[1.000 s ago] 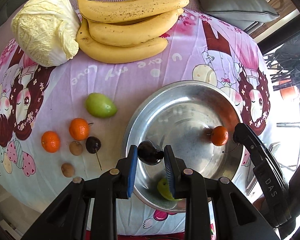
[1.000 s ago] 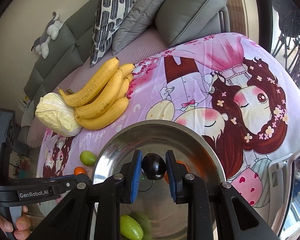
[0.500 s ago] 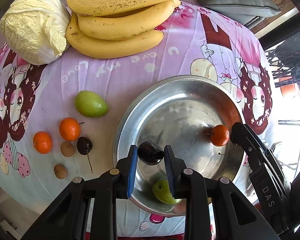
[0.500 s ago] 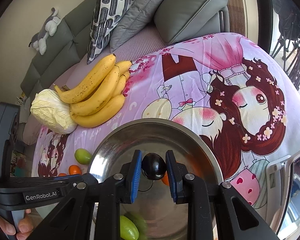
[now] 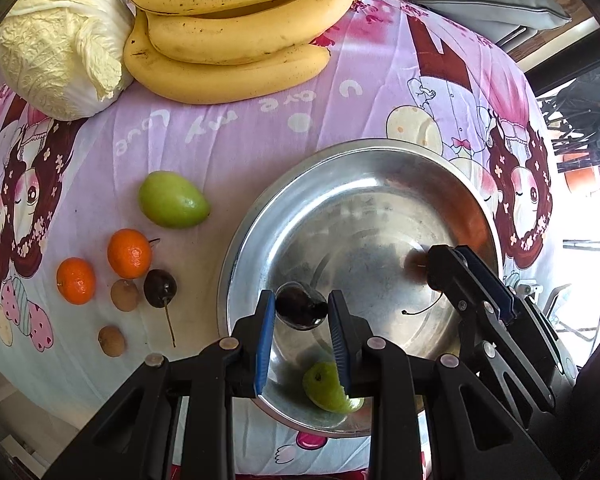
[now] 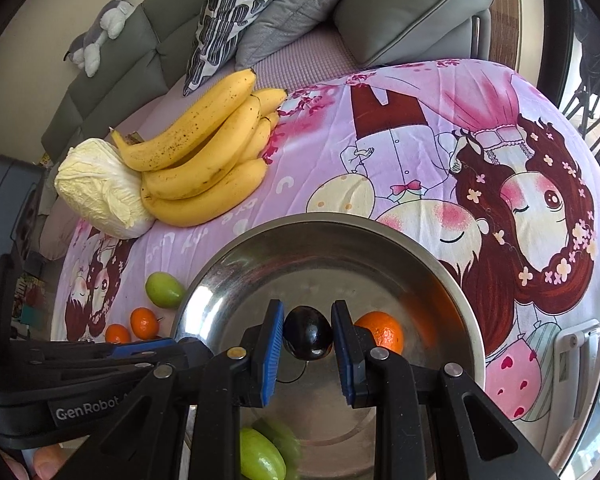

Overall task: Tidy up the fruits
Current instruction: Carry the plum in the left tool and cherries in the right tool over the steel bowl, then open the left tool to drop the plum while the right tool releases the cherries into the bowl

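My left gripper (image 5: 301,308) points straight down over the near side of the steel bowl (image 5: 380,152), shut on a dark cherry (image 5: 301,311). My right gripper (image 6: 307,320) is shut on a second dark cherry (image 6: 308,338) above the bowl's (image 6: 324,224) middle. In the left wrist view the right gripper (image 5: 444,256) reaches in from the right, with the cherry's stem (image 5: 420,312) hanging below. A tangerine (image 6: 382,332) and a green fruit (image 6: 260,456) lie inside the bowl. On the cloth to the left lie a green fruit (image 5: 172,200), two tangerines (image 5: 129,253), a cherry (image 5: 160,288) and two small brown fruits (image 5: 124,295).
A bunch of bananas (image 5: 236,44) and a cabbage (image 5: 60,40) lie at the far side of the pink printed cloth (image 5: 228,128). Behind them is a grey sofa with cushions (image 6: 412,8). The table's right edge drops off near a chair (image 6: 580,344).
The right gripper has slid left across the bowl with its cherry and now hides the tangerine in the left wrist view. The left gripper has stayed about where it was.
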Motion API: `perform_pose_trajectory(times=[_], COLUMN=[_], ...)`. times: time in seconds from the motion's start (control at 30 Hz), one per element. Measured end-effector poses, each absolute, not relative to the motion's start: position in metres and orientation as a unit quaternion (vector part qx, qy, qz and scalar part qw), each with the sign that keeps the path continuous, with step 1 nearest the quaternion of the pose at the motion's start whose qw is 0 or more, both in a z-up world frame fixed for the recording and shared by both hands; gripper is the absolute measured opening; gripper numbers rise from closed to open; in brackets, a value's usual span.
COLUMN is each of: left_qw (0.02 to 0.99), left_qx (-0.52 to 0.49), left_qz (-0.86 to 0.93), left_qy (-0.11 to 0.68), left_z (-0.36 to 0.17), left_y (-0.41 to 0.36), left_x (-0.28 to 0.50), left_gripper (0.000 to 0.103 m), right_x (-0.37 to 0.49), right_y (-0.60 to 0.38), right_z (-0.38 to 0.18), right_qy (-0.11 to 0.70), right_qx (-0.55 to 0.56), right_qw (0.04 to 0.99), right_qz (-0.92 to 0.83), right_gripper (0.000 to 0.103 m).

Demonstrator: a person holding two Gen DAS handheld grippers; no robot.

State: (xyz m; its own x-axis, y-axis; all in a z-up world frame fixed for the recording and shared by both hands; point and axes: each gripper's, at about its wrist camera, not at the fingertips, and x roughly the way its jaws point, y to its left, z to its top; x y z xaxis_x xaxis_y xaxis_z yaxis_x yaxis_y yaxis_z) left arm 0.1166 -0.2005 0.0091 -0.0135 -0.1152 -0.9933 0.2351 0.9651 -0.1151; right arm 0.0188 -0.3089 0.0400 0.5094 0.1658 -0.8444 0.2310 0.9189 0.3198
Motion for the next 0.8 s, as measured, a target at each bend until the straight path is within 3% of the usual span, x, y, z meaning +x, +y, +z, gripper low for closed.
perform_pose_trajectory(times=[0.8], left_qw=[0.687], left_qx=[0.036], left_qz=[-0.113], left_qy=[0.717], left_z=[-0.015], left_y=[-0.203], left_x=[0.123], left_gripper=[0.028], right_x=[0.026], right_y=[-0.303], right_z=[0.028], right_qy=[0.525], right_qx=[0.180], right_qw=[0.831], right_qz=[-0.035], right_gripper=[0.027])
